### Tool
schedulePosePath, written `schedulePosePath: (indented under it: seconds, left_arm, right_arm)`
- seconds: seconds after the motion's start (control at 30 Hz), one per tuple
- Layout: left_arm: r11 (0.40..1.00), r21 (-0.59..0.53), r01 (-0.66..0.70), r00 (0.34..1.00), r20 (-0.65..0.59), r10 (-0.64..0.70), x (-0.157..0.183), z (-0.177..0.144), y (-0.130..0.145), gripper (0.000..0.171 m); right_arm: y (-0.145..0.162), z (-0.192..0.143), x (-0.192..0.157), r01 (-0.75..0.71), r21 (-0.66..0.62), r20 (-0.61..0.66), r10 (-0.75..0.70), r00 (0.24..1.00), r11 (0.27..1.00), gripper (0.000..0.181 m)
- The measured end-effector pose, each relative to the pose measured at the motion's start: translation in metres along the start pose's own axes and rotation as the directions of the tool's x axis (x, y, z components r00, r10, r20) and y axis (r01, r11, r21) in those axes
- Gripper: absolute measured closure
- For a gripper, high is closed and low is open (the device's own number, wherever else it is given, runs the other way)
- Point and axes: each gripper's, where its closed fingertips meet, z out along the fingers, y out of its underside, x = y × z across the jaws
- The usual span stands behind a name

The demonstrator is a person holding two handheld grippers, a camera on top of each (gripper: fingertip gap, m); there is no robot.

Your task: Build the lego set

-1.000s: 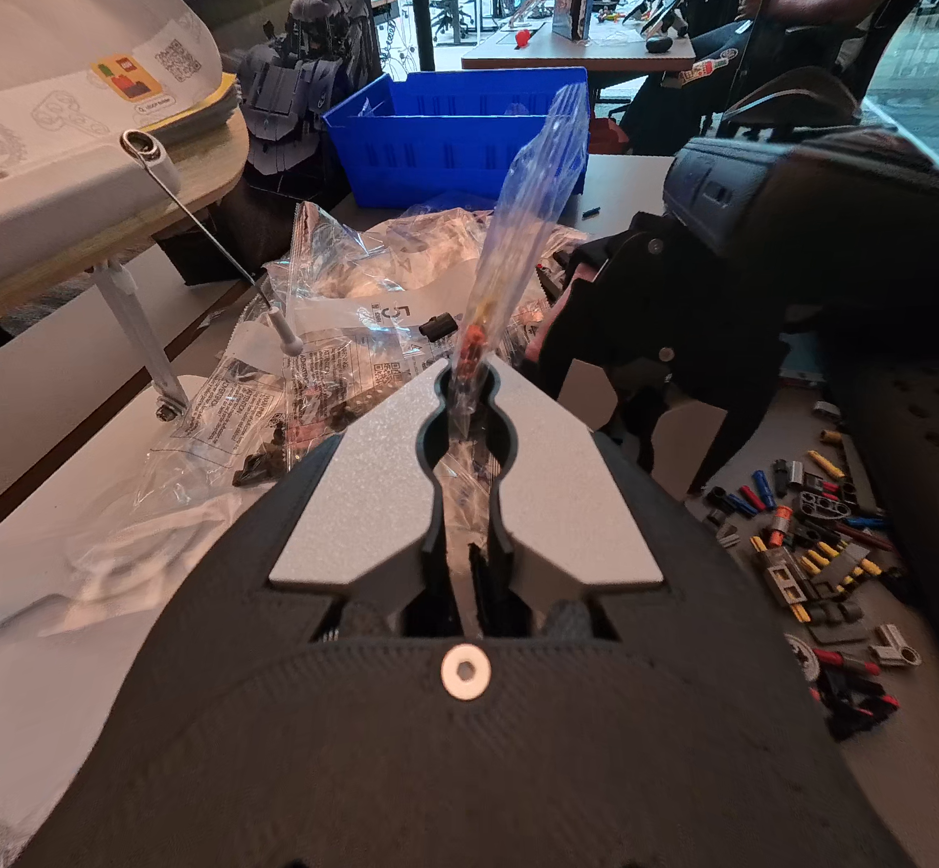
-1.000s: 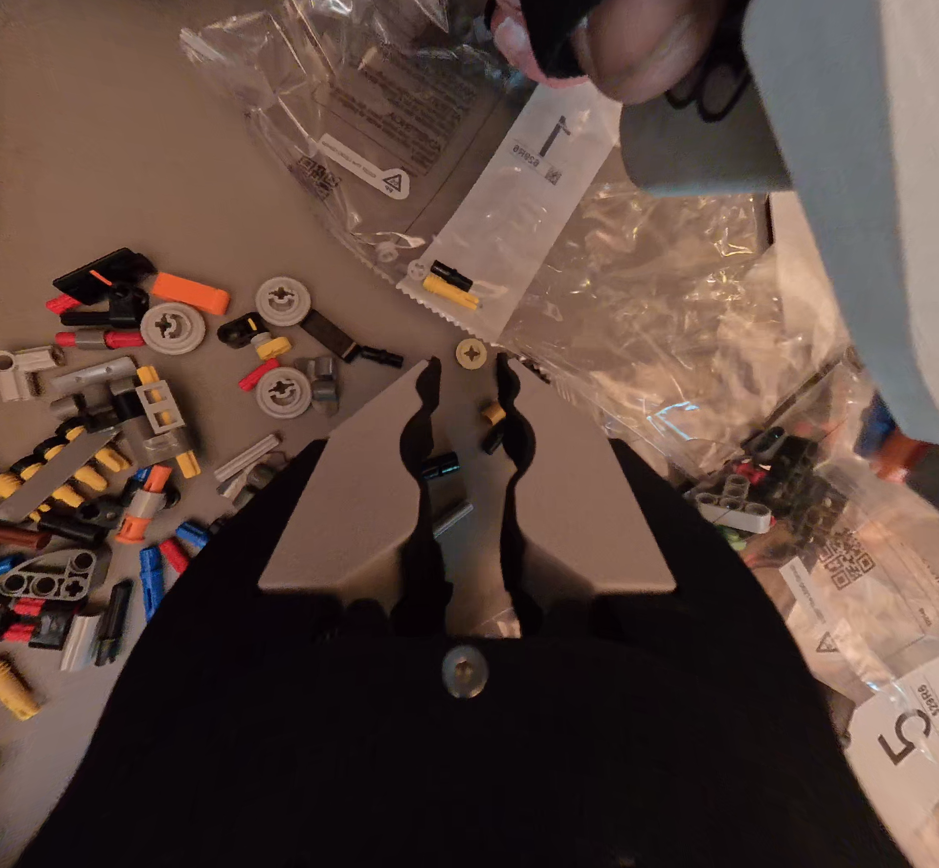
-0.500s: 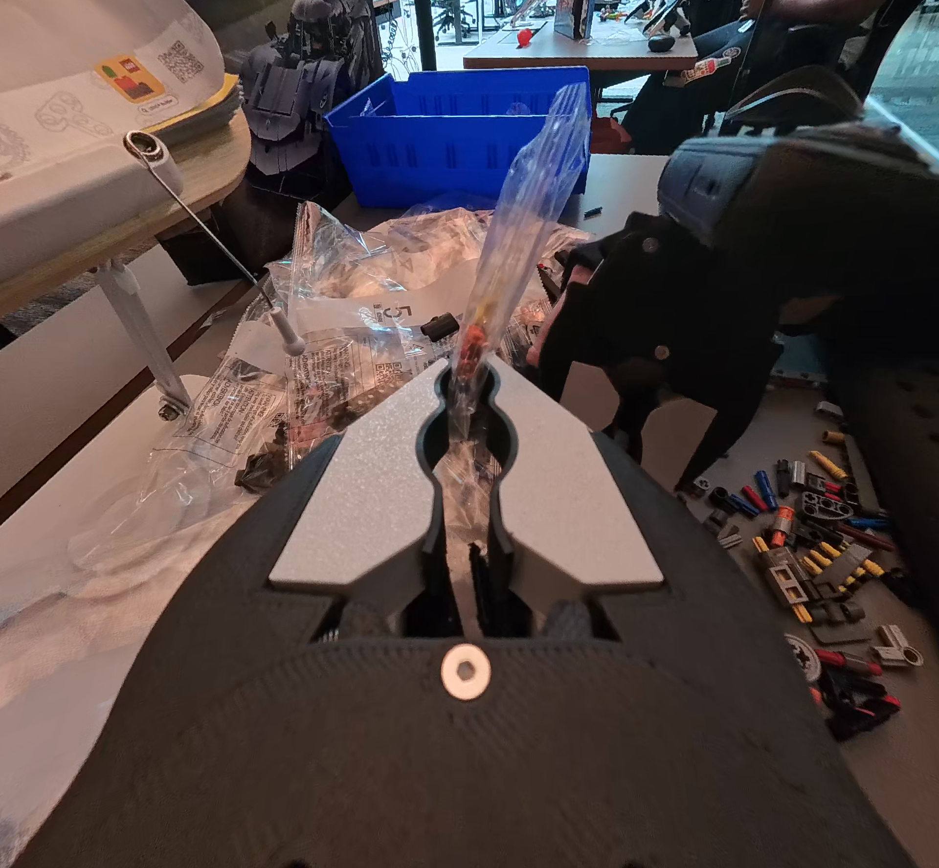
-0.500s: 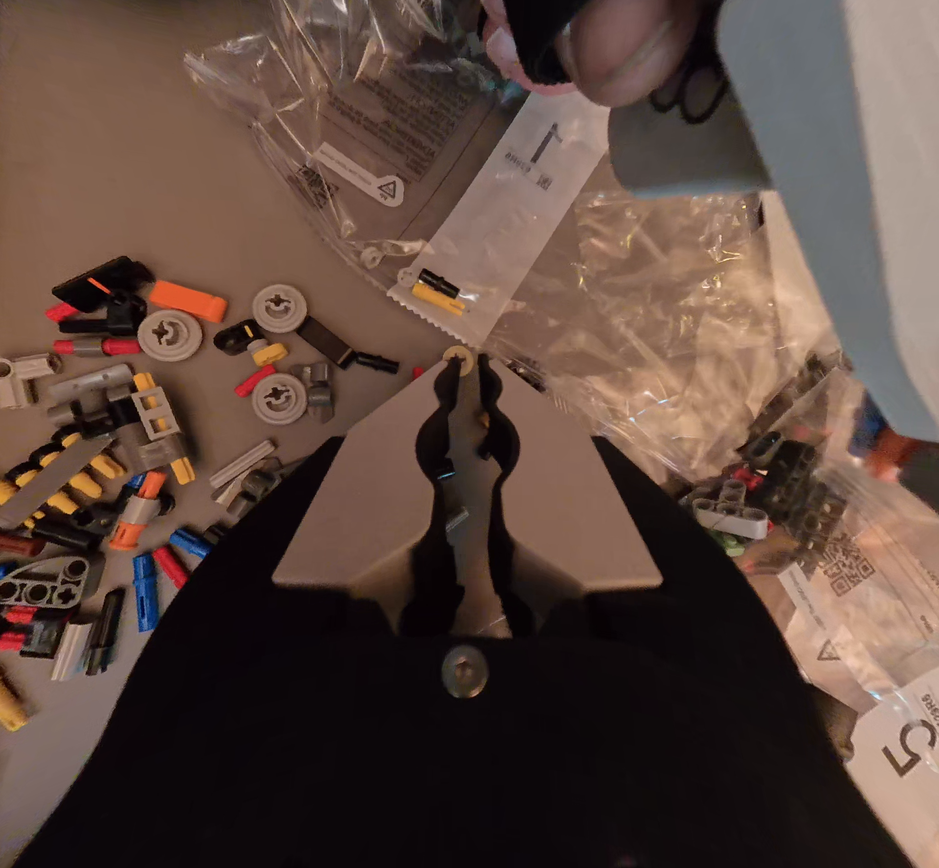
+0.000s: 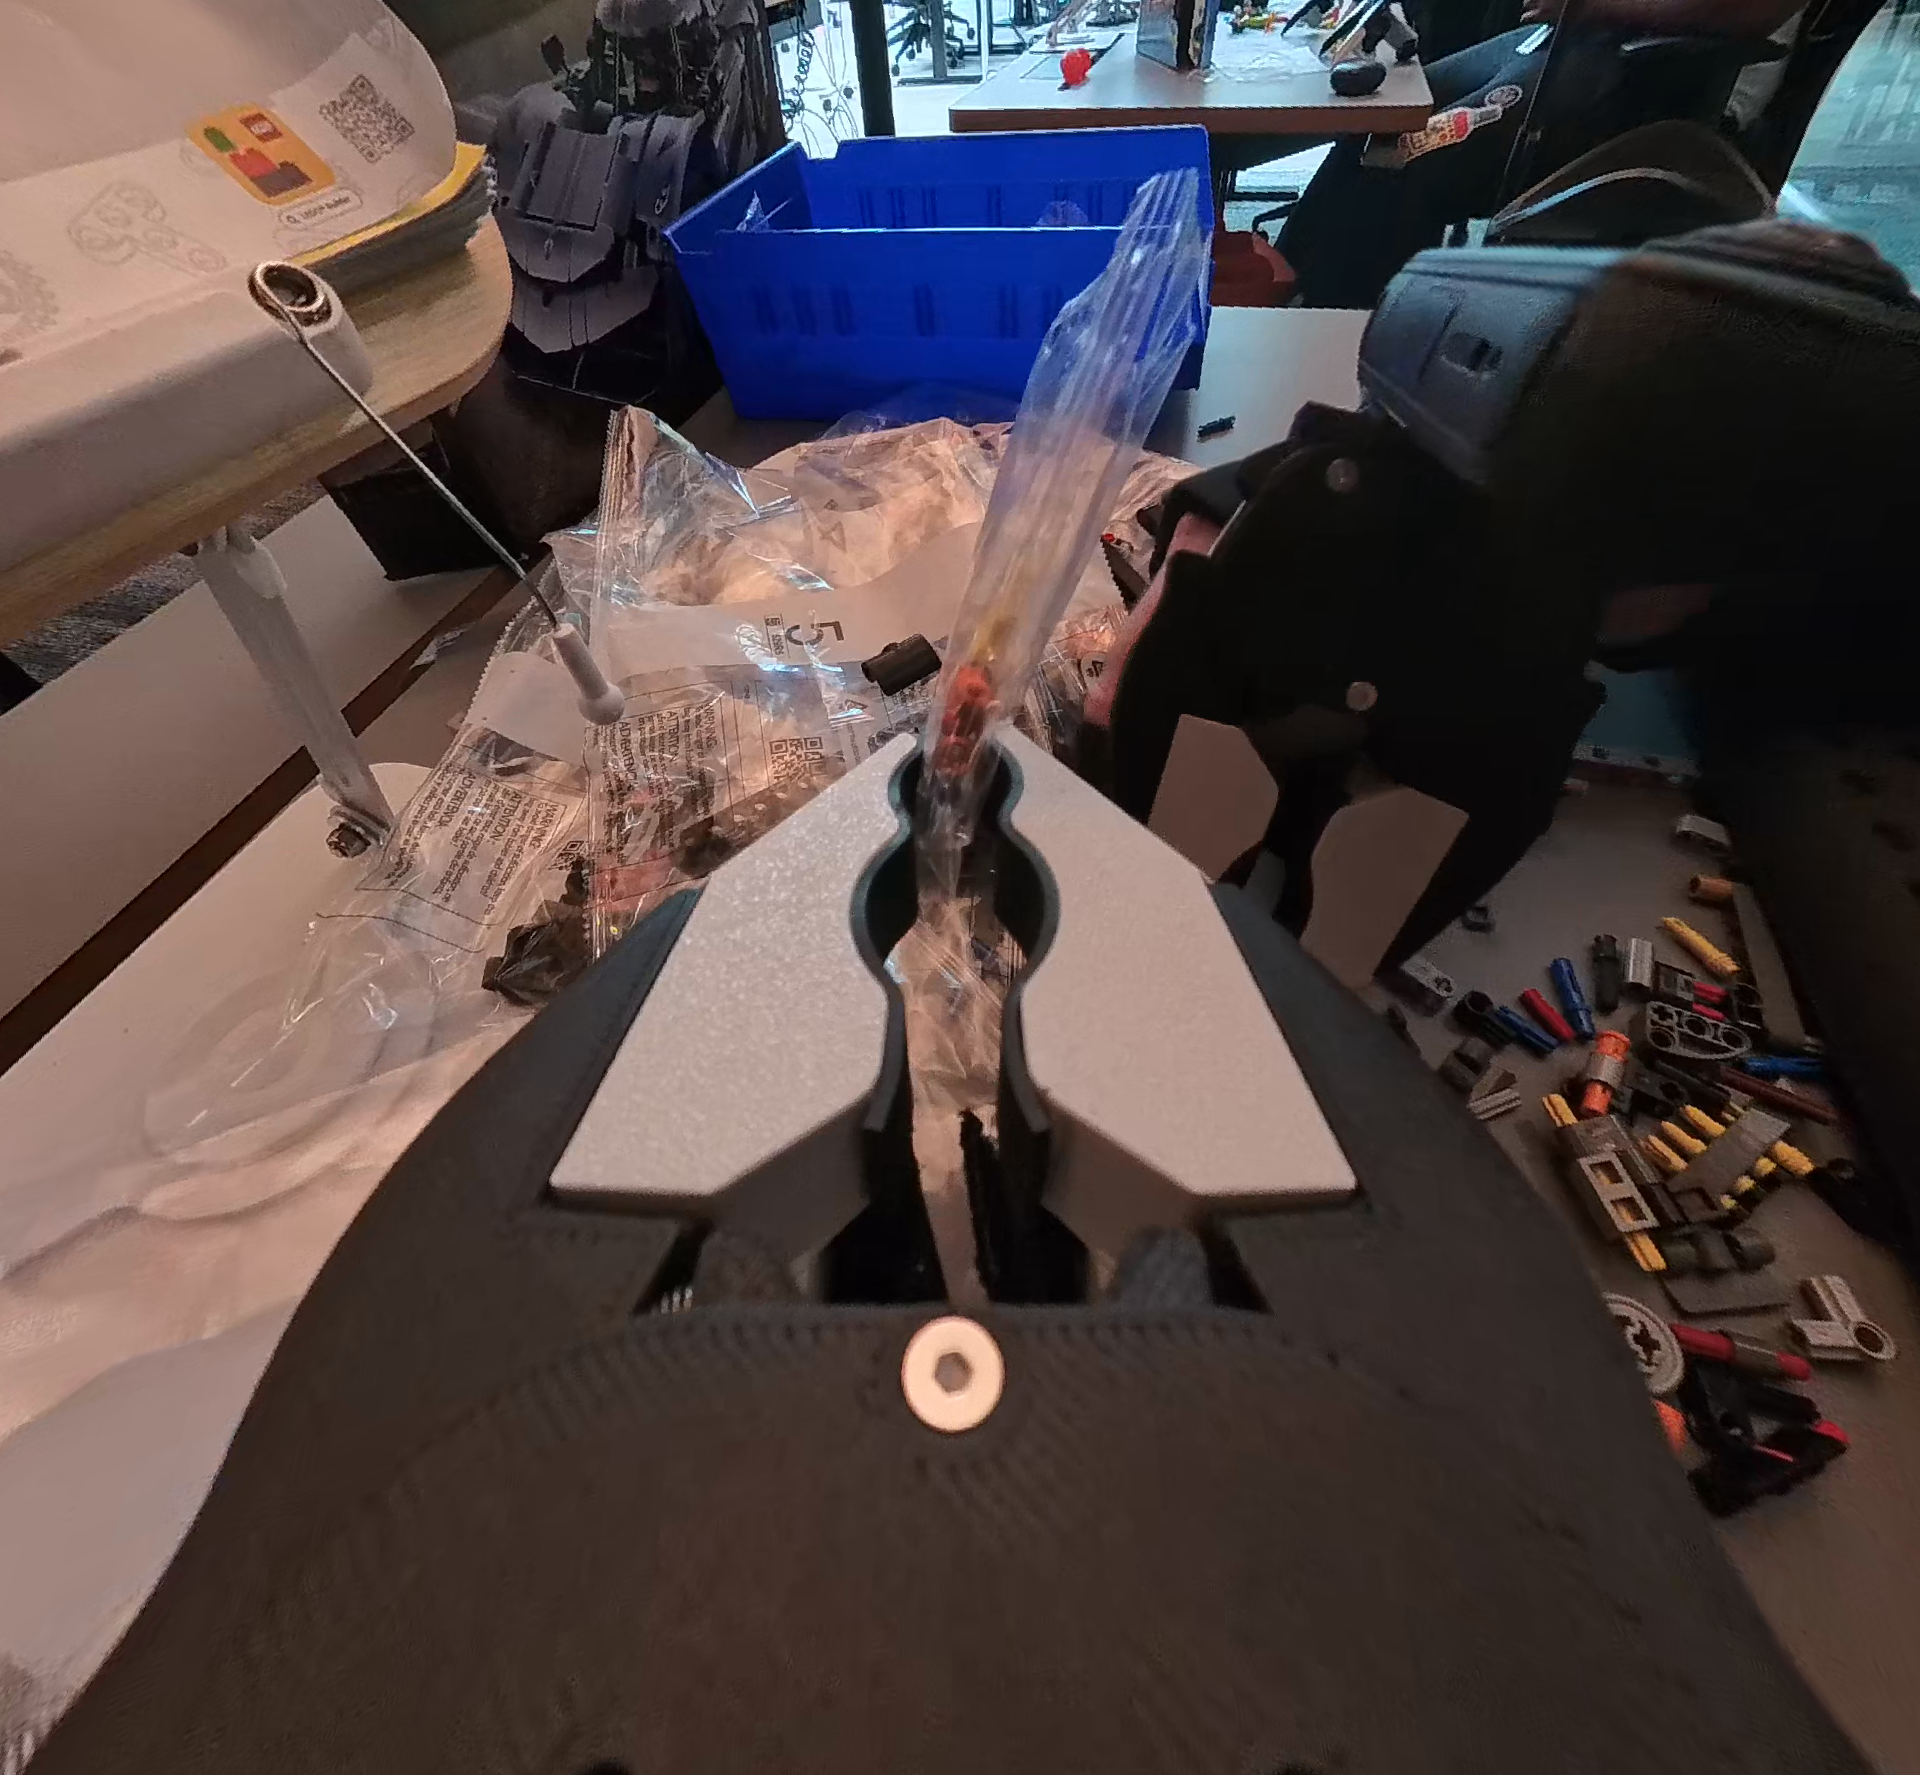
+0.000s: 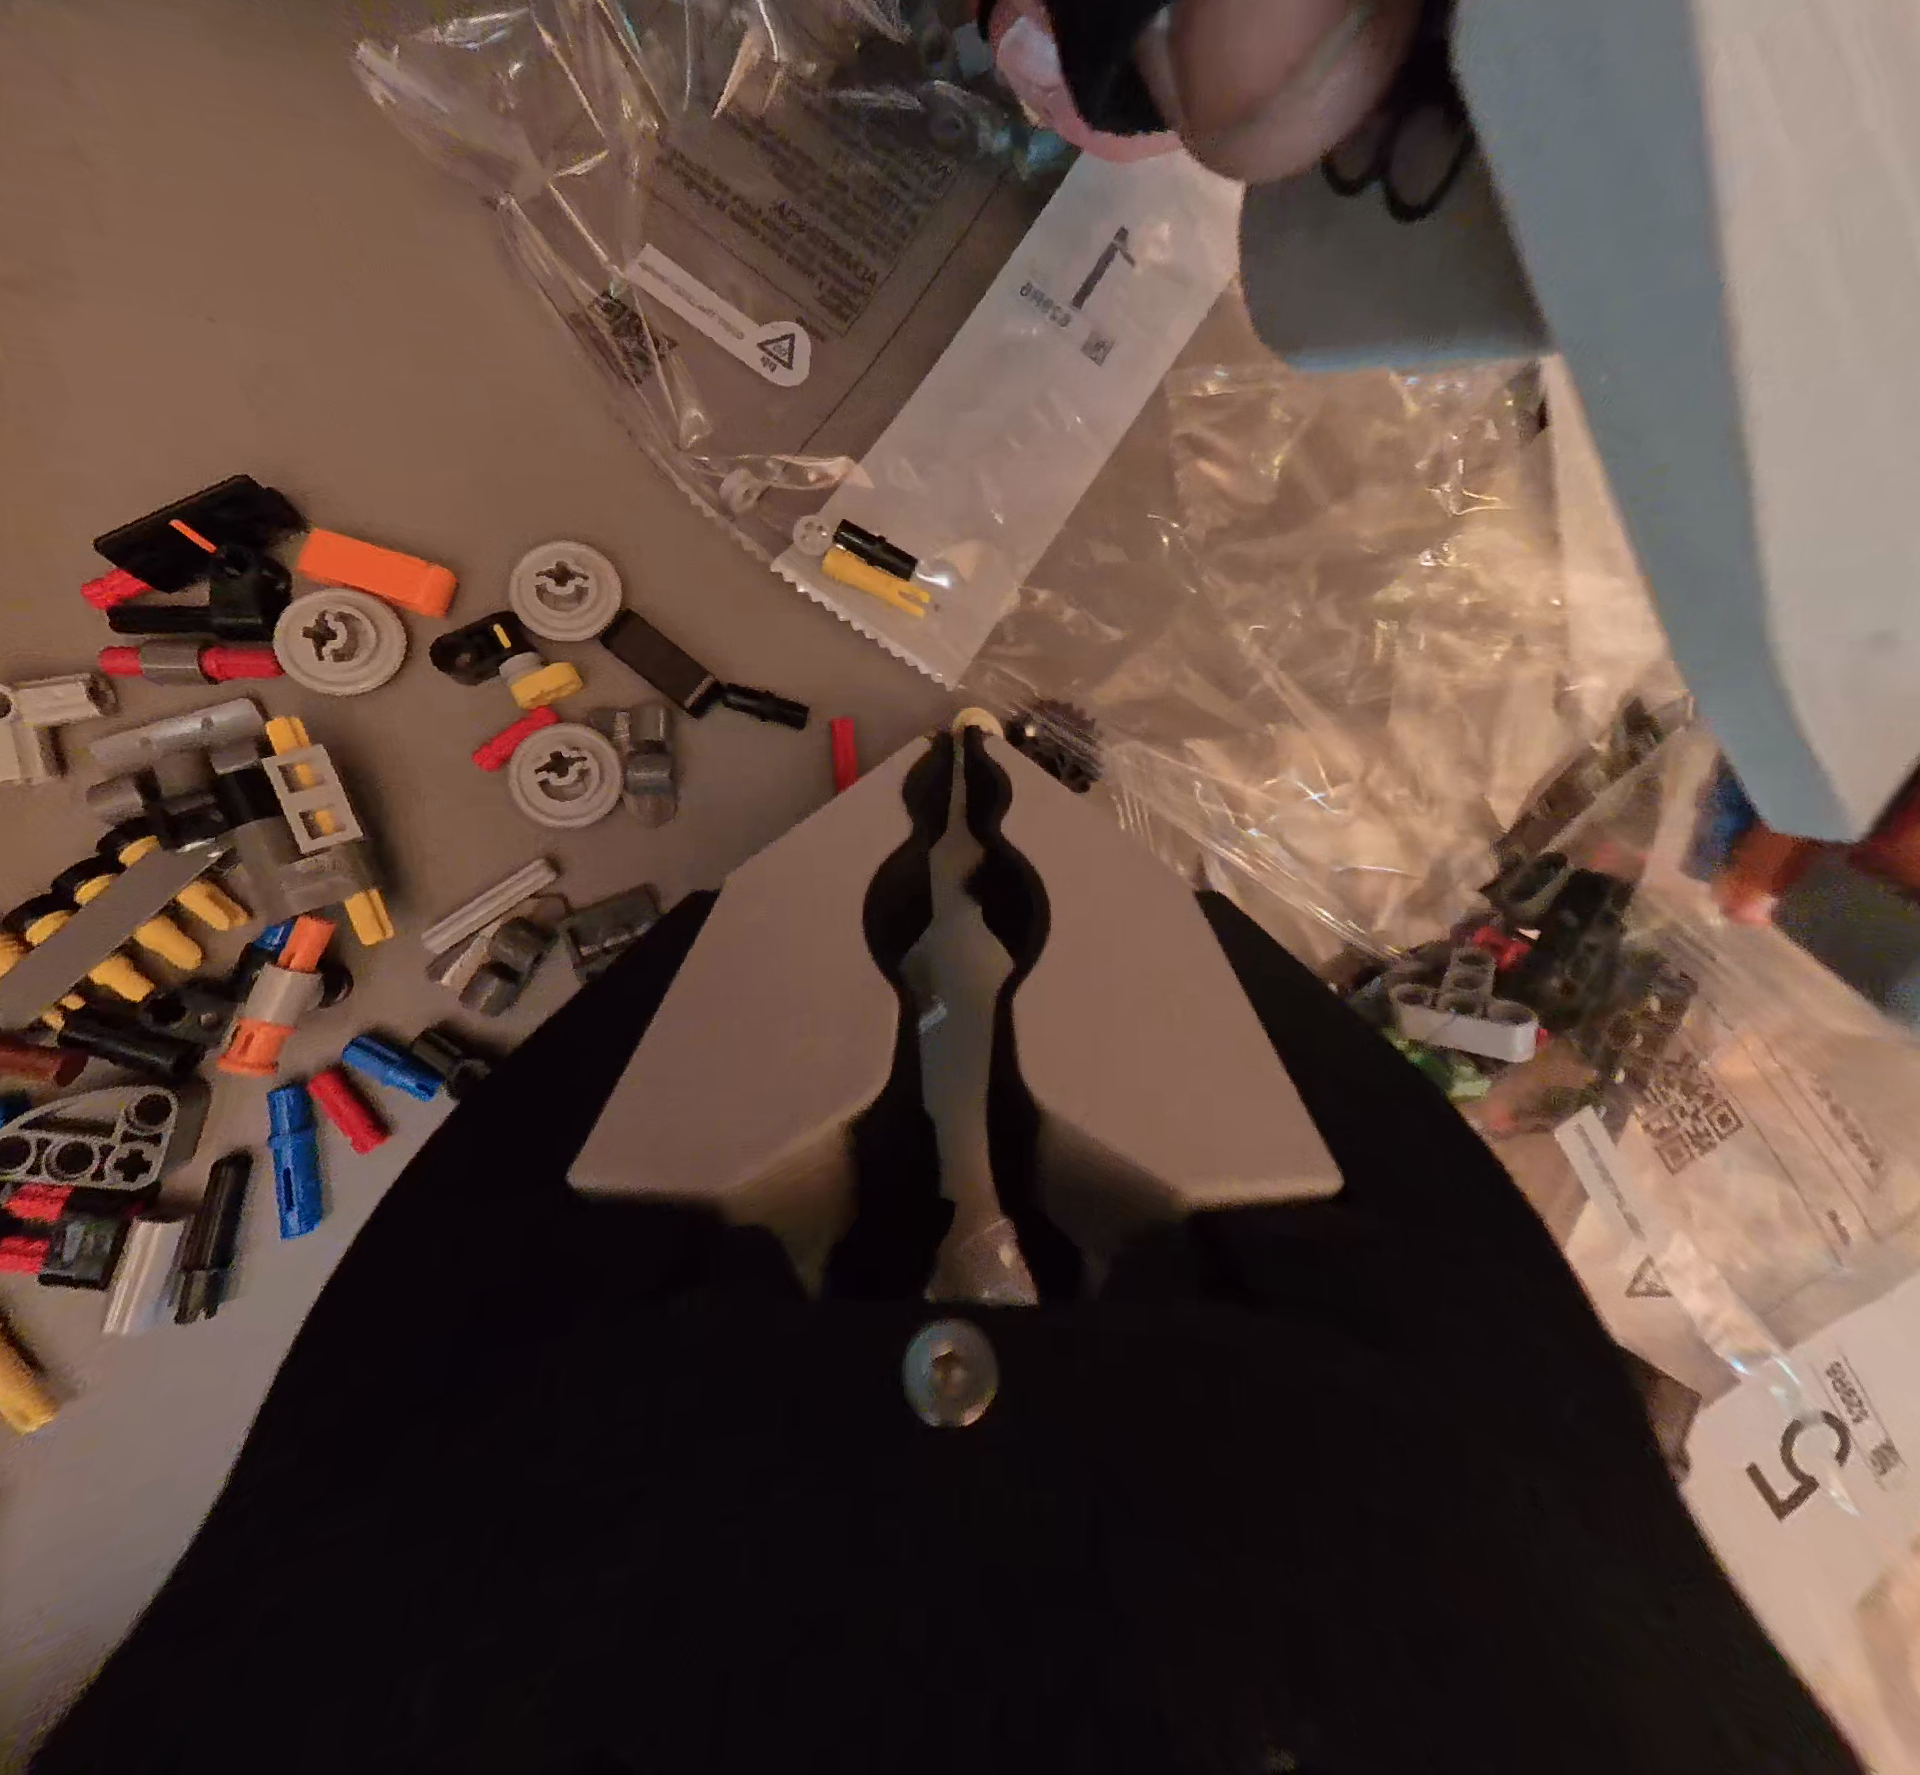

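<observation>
The loose pieces lay scattered on the table, beside a heap of clear bags. The left gripper had its jaws pinched on an upright bag; its contents were hard to make out. The right gripper pointed down at the table, jaws nearly together on a small tan stud, mostly hidden. A blue bin stood behind.
</observation>
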Motion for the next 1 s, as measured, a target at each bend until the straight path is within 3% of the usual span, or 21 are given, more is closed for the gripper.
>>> schedulePosePath:
  seconds: [0.27, 0.37, 0.5, 0.7, 1.0]
  left_arm:
    - [1.000, 0.001, -0.004, 1.000, 0.003, 0.004, 0.000, -0.001, -0.001, 0.167]
    - [1.000, -0.004, -0.006, 1.000, 0.007, 0.006, -0.001, -0.002, 0.000, 0.166]
    - [0.994, -0.104, 0.016, 0.998, 0.059, -0.010, -0.011, -0.009, 0.013, 0.166]
    - [0.998, -0.064, 0.025, 1.000, 0.004, -0.025, -0.004, -0.012, 0.009, 0.166]
    - [0.997, -0.068, 0.034, 0.998, -0.049, -0.038, 0.004, -0.006, 0.015, 0.166]
  right_arm:
    - [0.003, -0.016, -0.002, 0.021, -0.001, 0.009, -0.021, 1.000, 1.000, 0.181]
    - [-0.008, -0.040, 0.011, 0.007, 0.097, -0.042, -0.003, 0.999, 0.995, 0.181]
    - [-0.017, -0.080, 0.038, -0.044, 0.247, -0.144, 0.081, 0.986, 0.968, 0.181]
    - [-0.023, -0.113, 0.060, -0.060, 0.370, -0.237, 0.157, 0.959, 0.927, 0.181]
    - [-0.024, -0.097, 0.053, -0.042, 0.336, -0.226, 0.124, 0.966, 0.941, 0.181]
